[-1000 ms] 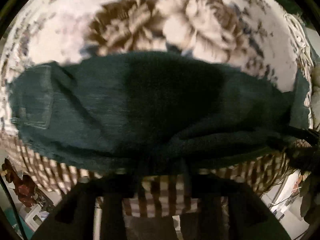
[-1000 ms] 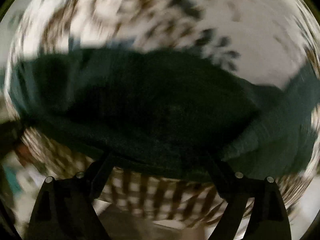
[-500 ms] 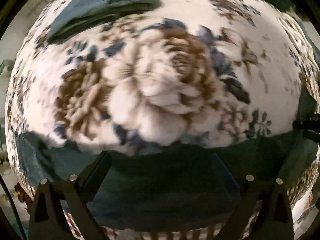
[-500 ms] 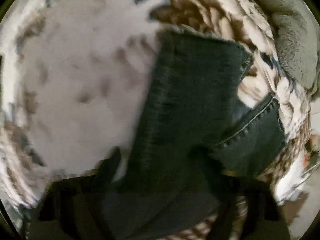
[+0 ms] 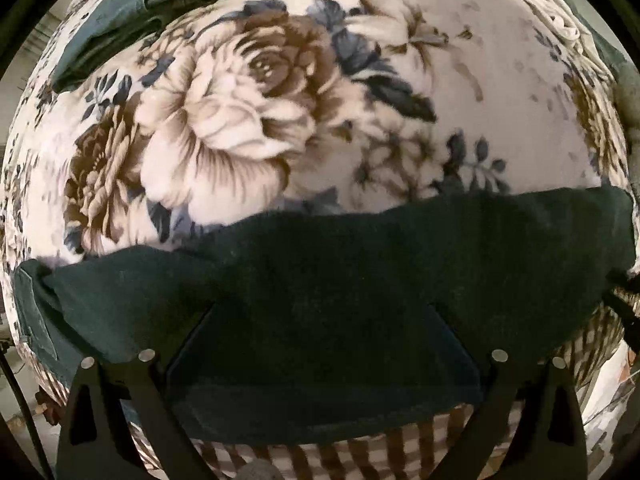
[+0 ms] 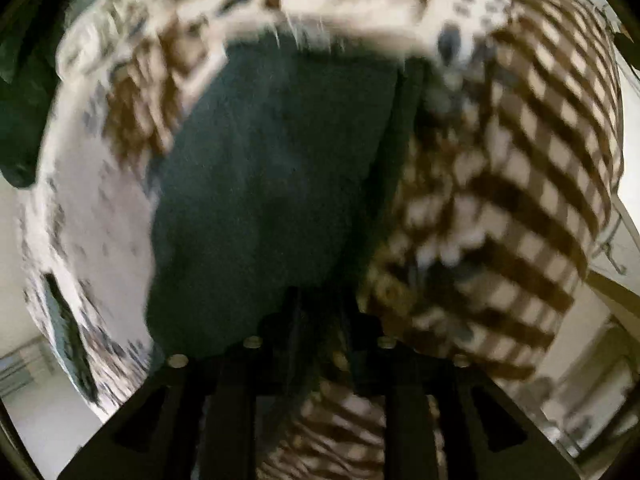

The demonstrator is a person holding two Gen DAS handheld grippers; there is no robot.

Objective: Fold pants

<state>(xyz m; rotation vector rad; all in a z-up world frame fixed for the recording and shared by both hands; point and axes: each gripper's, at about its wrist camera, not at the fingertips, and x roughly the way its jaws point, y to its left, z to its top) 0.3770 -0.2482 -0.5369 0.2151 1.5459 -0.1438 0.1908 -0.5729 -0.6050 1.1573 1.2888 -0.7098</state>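
Observation:
Dark green-black jeans (image 5: 320, 280) lie in a band across the near edge of a floral blanket (image 5: 240, 128). My left gripper (image 5: 320, 344) is open, its fingers (image 5: 188, 344) wide apart over the jeans. In the right wrist view, which is blurred, the jeans (image 6: 272, 184) run away from the camera. My right gripper (image 6: 320, 320) is shut on the near edge of the jeans, fingers close together.
A second folded dark teal garment (image 5: 132, 16) lies at the far left of the blanket. A brown checked cloth (image 6: 520, 200) hangs over the near edge of the bed. A white cord (image 5: 548, 8) lies at the far right. Floor shows below.
The left gripper went from closed on the jeans to open. The right view swung round quickly, and its fingers closed on the jeans' edge.

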